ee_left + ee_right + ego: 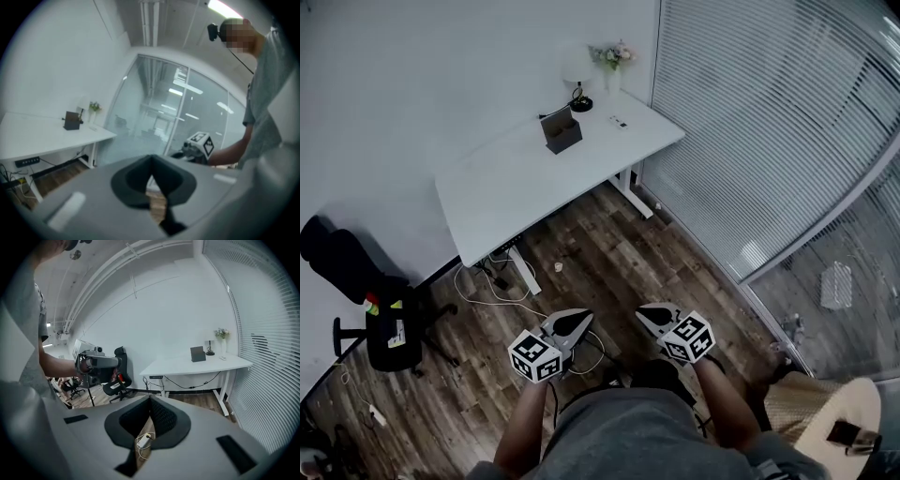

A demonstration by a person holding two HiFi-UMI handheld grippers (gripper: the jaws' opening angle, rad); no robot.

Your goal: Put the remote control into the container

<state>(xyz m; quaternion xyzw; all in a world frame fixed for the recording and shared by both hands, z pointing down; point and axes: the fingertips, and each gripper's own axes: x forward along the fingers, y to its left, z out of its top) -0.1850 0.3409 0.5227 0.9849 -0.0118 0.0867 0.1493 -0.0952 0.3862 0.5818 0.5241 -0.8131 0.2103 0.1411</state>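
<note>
A small pale remote control [618, 121] lies on the white desk [516, 183], near its right end. The dark box-like container [562, 129] stands left of it; it also shows in the left gripper view [71, 120] and the right gripper view [197, 354]. Both grippers are held low in front of the person's body, over the wooden floor and well short of the desk. My left gripper [574, 323] is shut and empty, its jaws meeting at the tip [151, 161]. My right gripper [652, 317] is shut too, with nothing between its jaws [150, 401].
A vase of flowers [614, 61] and a small lamp [579, 94] stand at the desk's back edge. Cables [502, 281] trail on the floor under the desk. A black office chair [389, 323] stands at the left, and a blinds-covered glass wall [769, 141] closes the right.
</note>
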